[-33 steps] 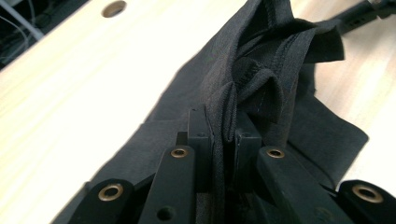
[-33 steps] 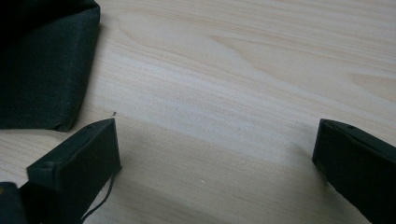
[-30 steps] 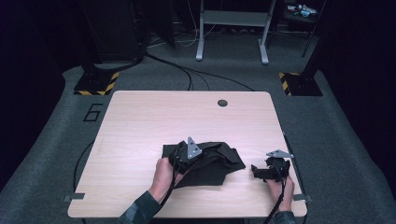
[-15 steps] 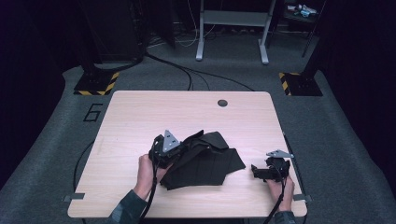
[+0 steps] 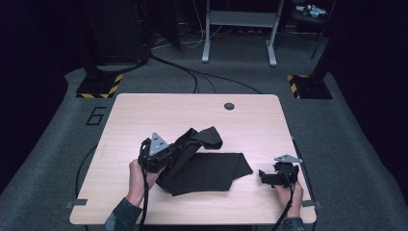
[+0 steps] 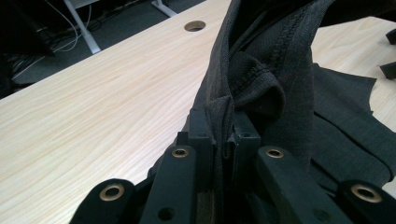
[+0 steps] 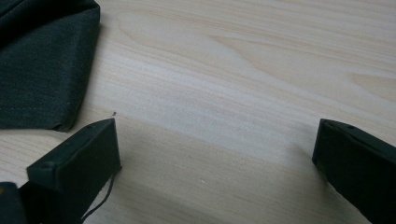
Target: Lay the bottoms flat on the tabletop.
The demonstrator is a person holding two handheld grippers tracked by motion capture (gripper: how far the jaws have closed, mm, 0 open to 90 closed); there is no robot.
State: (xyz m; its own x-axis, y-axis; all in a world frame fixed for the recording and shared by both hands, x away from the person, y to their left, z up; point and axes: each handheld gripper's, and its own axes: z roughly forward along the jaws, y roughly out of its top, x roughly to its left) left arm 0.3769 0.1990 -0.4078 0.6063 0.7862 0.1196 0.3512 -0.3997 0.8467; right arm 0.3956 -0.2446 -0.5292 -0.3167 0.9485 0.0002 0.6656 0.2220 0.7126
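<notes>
Black cloth (image 5: 207, 166) pinched in left gripper (image 5: 169, 153), right gripper (image 5: 262, 177) jaws apart, table (image 5: 144, 115)

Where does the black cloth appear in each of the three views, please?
High view: the black cloth lies at the table's centre-front, one part raised at the left.
Left gripper view: it fills the right half, clamped between the jaws of the left hand-held gripper.
Right gripper view: one corner at upper left.
Shared landmark: the light wooden table; its round hole shows in the high and left gripper views.
</notes>
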